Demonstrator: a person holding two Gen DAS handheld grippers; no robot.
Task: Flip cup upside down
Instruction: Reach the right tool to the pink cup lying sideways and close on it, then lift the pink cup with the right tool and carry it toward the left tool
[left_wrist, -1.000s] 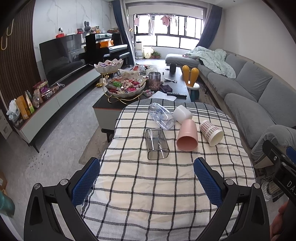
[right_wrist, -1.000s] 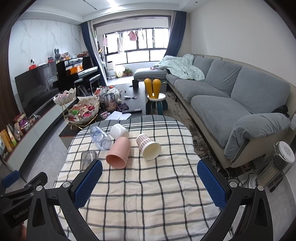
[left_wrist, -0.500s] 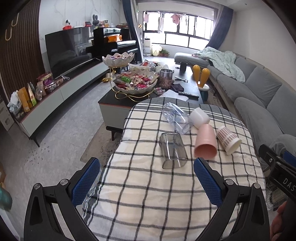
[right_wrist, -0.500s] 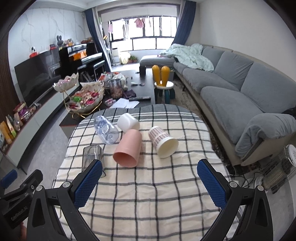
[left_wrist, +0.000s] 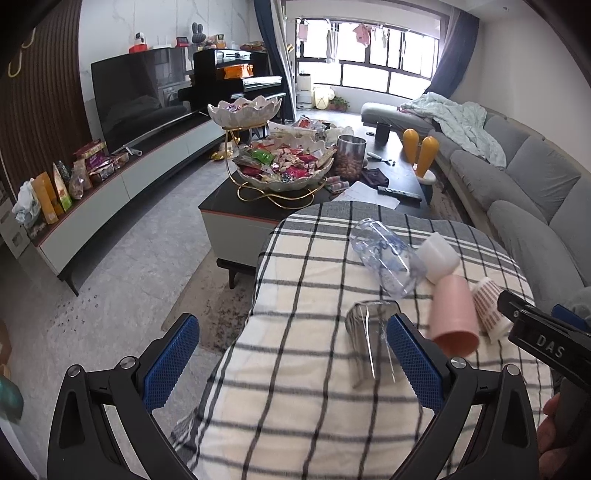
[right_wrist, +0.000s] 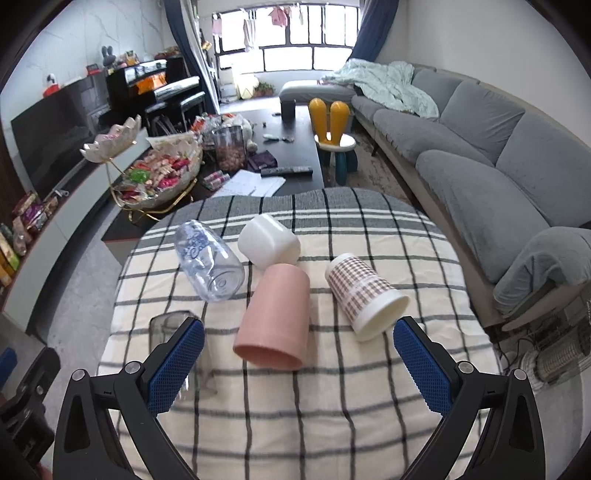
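Observation:
Several cups lie on their sides on a checked tablecloth (right_wrist: 332, 413): a pink cup (right_wrist: 275, 315), a plaid paper cup (right_wrist: 364, 295), a white cup (right_wrist: 267, 242), a clear printed cup (right_wrist: 208, 256) and a smoky clear glass (right_wrist: 166, 326). My right gripper (right_wrist: 297, 365) is open, just short of the pink cup's mouth. My left gripper (left_wrist: 291, 363) is open over the table's left edge; its right finger (left_wrist: 412, 363) overlaps the smoky glass (left_wrist: 369, 339). The pink cup (left_wrist: 454, 314) and the plaid cup (left_wrist: 489, 308) lie to the right of it.
A black coffee table (right_wrist: 295, 147) with a candy bowl (right_wrist: 159, 177) and a nut jar (right_wrist: 229, 147) stands beyond the table. A grey sofa (right_wrist: 480, 155) runs along the right. A TV unit (left_wrist: 140, 170) is at left. The right gripper's body (left_wrist: 546, 343) shows at the left view's right edge.
Both grippers moved forward toward the cups, which look larger. The left gripper also swung left, so the cups now sit at the right of its view. Both stay open.

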